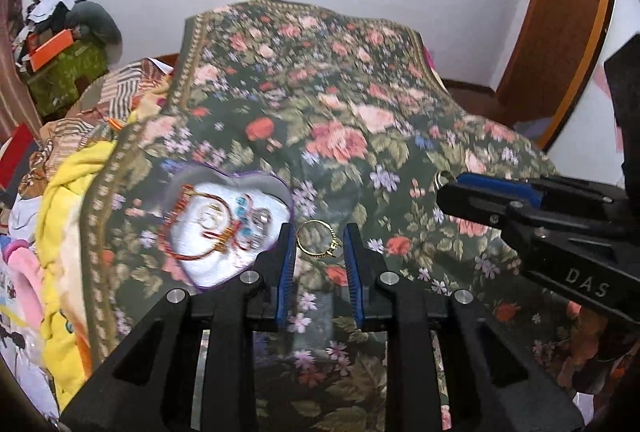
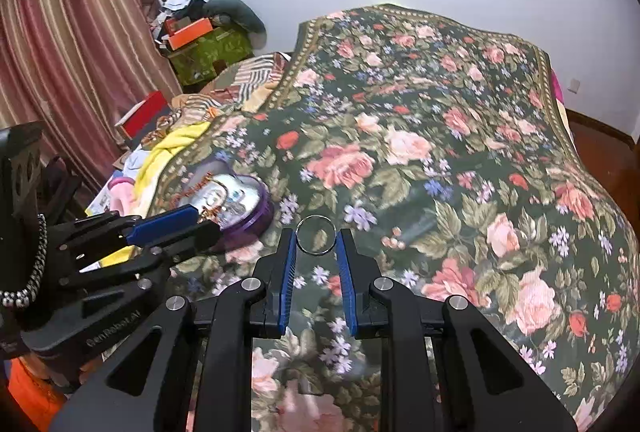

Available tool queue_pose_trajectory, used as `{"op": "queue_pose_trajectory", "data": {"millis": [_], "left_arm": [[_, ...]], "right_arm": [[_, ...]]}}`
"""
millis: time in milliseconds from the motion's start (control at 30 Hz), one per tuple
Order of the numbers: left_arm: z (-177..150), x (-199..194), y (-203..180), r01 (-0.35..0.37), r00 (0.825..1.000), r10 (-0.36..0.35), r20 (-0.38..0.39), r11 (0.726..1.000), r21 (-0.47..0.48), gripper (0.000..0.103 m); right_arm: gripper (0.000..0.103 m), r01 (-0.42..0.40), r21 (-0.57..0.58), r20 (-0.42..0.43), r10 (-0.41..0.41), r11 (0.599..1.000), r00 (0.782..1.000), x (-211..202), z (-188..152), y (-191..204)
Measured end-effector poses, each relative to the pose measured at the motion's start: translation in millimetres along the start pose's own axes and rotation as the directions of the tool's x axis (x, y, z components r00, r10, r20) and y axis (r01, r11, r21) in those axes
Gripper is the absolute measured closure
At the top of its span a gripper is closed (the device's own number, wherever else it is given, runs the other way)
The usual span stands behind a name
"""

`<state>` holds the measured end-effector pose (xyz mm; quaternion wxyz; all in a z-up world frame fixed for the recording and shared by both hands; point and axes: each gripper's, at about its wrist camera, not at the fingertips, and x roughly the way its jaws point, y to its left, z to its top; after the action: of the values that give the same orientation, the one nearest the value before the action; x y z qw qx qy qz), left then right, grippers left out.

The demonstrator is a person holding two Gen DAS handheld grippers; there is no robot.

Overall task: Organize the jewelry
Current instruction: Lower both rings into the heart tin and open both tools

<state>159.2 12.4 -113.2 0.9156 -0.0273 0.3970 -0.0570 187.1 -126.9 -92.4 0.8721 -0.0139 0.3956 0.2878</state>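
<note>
Left gripper (image 1: pixel 319 238) clamps a gold ring (image 1: pixel 318 240), hoop facing the camera; right gripper (image 2: pixel 316 236) pinches a silver ring (image 2: pixel 316 234) likewise

Your gold ring (image 1: pixel 319 239) and silver ring (image 2: pixel 316 234) hang pinched upright above the floral bedspread; the heart-shaped jewelry box (image 1: pixel 224 228) lies open, bangles inside.

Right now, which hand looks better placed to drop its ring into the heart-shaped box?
Probably the left gripper: its gold ring hangs right beside the open heart-shaped box. The right gripper, holding a silver ring, sits farther off.
</note>
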Motion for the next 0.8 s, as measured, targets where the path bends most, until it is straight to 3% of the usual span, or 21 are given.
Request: {"op": "queue_pose_trajectory", "data": {"millis": [400,800], "left_arm": [[4.2,-35.6,48.9,-0.067,0.995,0.073,0.074,0.995,-0.078,0.080],[3.4,-30.7,91.6,-0.077,0.992,0.092,0.084,0.984,-0.163,0.080]], "right_arm": [[0.084,-0.059,-0.070,0.015,0.061,0.996,0.998,14.4,16.6,40.5],[0.084,-0.095,-0.125,-0.033,0.092,0.988,0.995,48.1,20.0,65.9]]}}
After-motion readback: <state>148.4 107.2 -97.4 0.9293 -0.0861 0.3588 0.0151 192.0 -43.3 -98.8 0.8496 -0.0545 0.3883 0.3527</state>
